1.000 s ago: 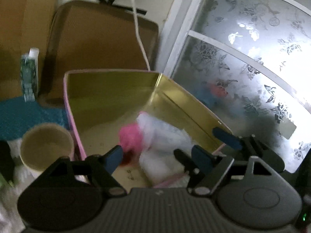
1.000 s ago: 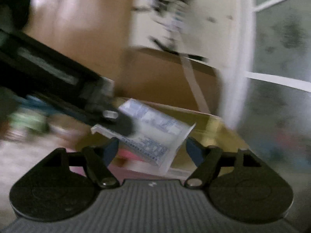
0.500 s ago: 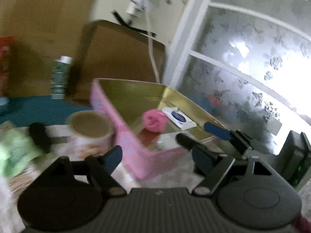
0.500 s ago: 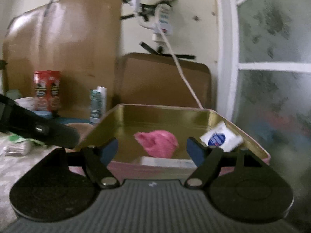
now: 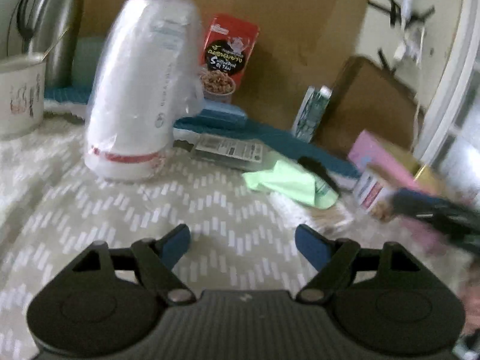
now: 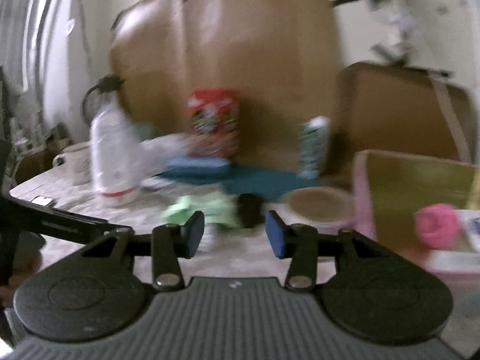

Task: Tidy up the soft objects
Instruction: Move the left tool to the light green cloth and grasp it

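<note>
A pink box with a gold inside (image 6: pixel 399 180) stands at the right; it also shows in the left wrist view (image 5: pixel 387 162). In it lie a pink soft ball (image 6: pixel 436 229) and a white tissue pack (image 6: pixel 471 228). A light green soft pack (image 5: pixel 289 184) lies on the patterned cloth, with a black soft object (image 5: pixel 318 169) beside it; both show blurred in the right wrist view, the green pack (image 6: pixel 195 205) and the black object (image 6: pixel 249 210). My left gripper (image 5: pixel 242 244) is open and empty over the cloth. My right gripper (image 6: pixel 235 234) is open and empty, facing the green pack.
A wrapped stack of white cups (image 5: pixel 141 90) stands at the back left, a mug (image 5: pixel 19 96) and a metal flask (image 5: pixel 55 24) beyond it. A red snack box (image 5: pixel 229 57), a small carton (image 5: pixel 312 114), a paper cup (image 6: pixel 319 204) and blue mats (image 5: pixel 261 135) sit near the cardboard wall.
Both grippers swung left, away from the pink box toward the cloth with the green pack. The tissue pack the right gripper held a second ago now lies in the box.
</note>
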The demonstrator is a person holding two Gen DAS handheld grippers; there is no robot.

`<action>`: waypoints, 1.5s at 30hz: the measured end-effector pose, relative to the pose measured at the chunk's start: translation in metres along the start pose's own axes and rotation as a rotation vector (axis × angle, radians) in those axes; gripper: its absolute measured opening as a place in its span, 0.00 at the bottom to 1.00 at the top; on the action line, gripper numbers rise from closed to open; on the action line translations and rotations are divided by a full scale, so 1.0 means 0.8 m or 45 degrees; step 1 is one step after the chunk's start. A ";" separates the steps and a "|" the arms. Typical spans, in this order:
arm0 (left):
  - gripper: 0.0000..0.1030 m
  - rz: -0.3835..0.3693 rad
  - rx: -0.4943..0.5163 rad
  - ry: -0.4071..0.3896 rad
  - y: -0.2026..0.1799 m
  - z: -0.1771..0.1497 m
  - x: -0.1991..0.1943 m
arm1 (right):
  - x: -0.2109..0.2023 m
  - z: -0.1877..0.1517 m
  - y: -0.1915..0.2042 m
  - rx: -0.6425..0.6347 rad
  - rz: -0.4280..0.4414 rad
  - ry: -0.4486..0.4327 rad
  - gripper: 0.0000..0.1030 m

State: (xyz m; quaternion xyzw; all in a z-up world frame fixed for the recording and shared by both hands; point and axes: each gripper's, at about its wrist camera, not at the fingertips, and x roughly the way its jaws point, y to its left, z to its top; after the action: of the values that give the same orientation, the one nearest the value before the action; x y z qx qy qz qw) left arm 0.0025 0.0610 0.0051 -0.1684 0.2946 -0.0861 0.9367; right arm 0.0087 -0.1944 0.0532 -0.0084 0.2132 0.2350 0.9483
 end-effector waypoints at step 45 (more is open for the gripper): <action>0.56 -0.372 0.058 0.299 -0.096 -0.028 0.001 | -0.036 -0.063 0.051 -0.086 0.065 0.147 0.69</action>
State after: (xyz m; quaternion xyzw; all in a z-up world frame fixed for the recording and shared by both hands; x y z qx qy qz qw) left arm -0.0146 -0.0167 0.0154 -0.1769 0.3722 -0.2471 0.8770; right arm -0.0528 -0.1766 0.0226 -0.0484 0.2596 0.2653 0.9273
